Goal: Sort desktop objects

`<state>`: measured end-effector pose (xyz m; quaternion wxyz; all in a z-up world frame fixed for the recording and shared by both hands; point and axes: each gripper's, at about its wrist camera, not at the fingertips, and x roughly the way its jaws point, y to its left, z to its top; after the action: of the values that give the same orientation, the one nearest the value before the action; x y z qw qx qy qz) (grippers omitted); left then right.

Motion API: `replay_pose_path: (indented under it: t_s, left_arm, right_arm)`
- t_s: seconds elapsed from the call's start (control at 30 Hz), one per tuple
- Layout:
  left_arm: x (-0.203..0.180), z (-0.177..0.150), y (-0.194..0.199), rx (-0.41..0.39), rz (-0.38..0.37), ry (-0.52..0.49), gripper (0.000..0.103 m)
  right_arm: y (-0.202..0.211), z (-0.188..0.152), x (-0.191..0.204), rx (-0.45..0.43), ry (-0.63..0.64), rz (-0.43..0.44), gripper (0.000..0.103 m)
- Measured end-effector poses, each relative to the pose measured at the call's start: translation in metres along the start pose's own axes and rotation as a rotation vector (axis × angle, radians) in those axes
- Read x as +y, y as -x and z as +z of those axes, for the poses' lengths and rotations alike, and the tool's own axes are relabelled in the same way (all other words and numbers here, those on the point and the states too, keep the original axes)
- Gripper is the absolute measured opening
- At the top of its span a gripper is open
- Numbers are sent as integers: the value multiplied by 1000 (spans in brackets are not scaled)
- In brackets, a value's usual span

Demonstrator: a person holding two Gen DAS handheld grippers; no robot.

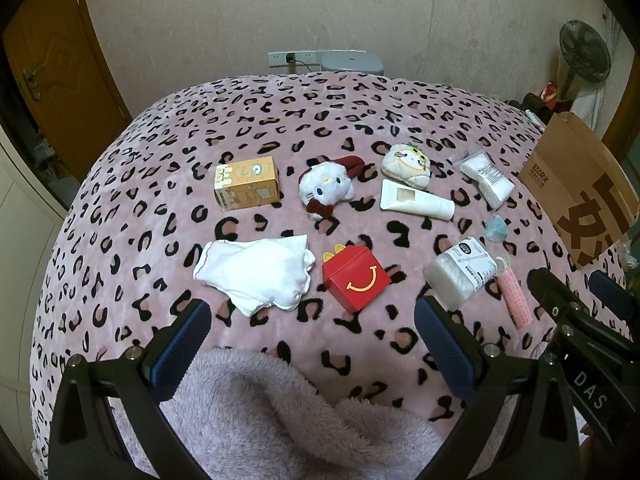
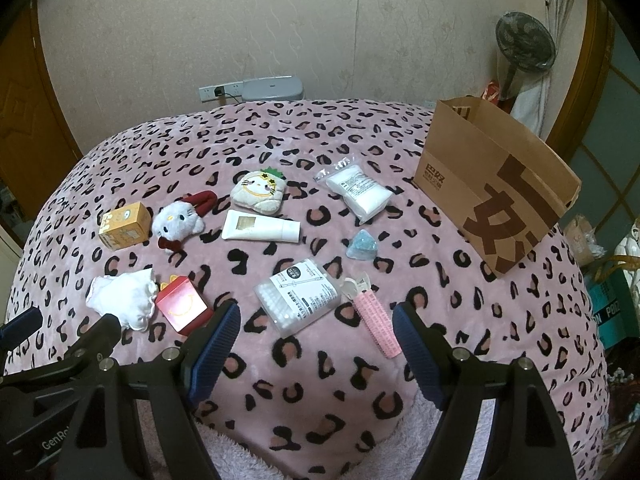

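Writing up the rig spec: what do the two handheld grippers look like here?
Both match: the left gripper and right gripper have black angular frames with silver screw heads, and fingers faced with ribbed dark blue pads. White lettering "DAS" marks the right one as seen from the left wrist view; "GenRo", cut off, marks the left one. No cables or sleeves visible.

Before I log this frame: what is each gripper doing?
Left gripper: open, holding nothing.
Right gripper: open, holding nothing.
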<state>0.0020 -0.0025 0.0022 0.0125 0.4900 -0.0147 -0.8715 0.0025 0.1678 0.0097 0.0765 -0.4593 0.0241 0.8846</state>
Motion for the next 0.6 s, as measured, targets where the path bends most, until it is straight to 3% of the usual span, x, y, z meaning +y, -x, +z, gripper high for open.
replay_pose_path:
  t_s: [0.6]
  left_arm:
    - [2,2,0,3,-1,2,102]
  right_arm:
    - [3,0,2,3,-1,-1,81]
